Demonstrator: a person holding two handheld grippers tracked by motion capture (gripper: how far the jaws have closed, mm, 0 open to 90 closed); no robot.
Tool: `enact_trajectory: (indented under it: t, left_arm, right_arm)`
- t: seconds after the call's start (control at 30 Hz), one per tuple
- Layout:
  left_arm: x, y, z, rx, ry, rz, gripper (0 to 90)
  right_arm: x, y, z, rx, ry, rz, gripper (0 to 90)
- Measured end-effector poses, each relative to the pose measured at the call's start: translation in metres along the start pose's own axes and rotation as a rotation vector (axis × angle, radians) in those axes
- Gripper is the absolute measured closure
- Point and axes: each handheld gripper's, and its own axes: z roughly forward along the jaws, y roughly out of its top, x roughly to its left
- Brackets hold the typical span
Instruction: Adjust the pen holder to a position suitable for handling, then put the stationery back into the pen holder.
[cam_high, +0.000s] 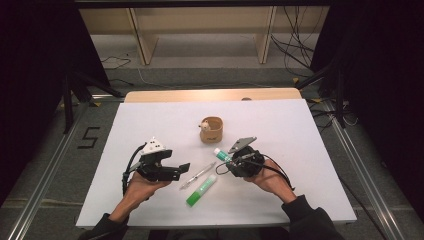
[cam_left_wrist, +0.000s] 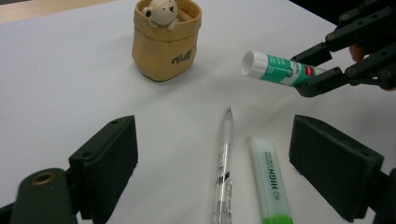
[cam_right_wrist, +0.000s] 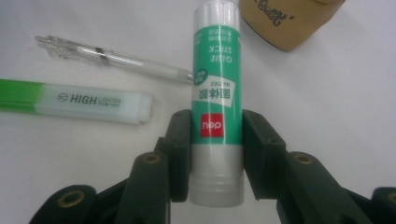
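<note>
Green-and-white, the cylindrical plastic glue stick (cam_right_wrist: 217, 93) sits clamped between the two black jaws of the right tool (cam_right_wrist: 217, 154), gripped near its lower end so that most of the tube juts out past the jaws; in the high view the right tool (cam_high: 227, 159) holds the glue stick (cam_high: 221, 154) clear above the white worktop (cam_high: 300, 150), its white cap end pointing toward the tan paper-bag-shaped pot (cam_high: 211, 129) with a small bear figure at its rim; the glue stick is near the pot but apart from it. The left tool (cam_high: 184, 170) hovers over the worktop with its jaws standing wide apart and nothing between them; ahead of it lie a clear plastic pen (cam_left_wrist: 223, 163) and, just beside it, a pale highlighter with a green end (cam_left_wrist: 271, 179), roughly parallel to each other and flat on the worktop.
</note>
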Motion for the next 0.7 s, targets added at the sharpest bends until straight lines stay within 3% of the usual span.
enact_trajectory:
  t: [0.17, 0.43, 0.7]
  left_arm:
    - [0.002, 0.001, 0.002, 0.005, 0.002, -0.004, 15.2]
    - [0.004, 0.004, -0.002, 0.024, -0.009, -0.003, 15.2]
    - [-0.001, 0.018, -0.001, 0.089, -0.049, 0.054, 15.2]
  right_arm:
    - [0.004, -0.001, -0.003, -0.017, -0.01, -0.068, 65.9]
    - [0.019, -0.003, -0.006, -0.042, -0.065, -0.262, 65.9]
    - [0.036, -0.008, -0.008, -0.049, -0.123, -0.455, 65.9]
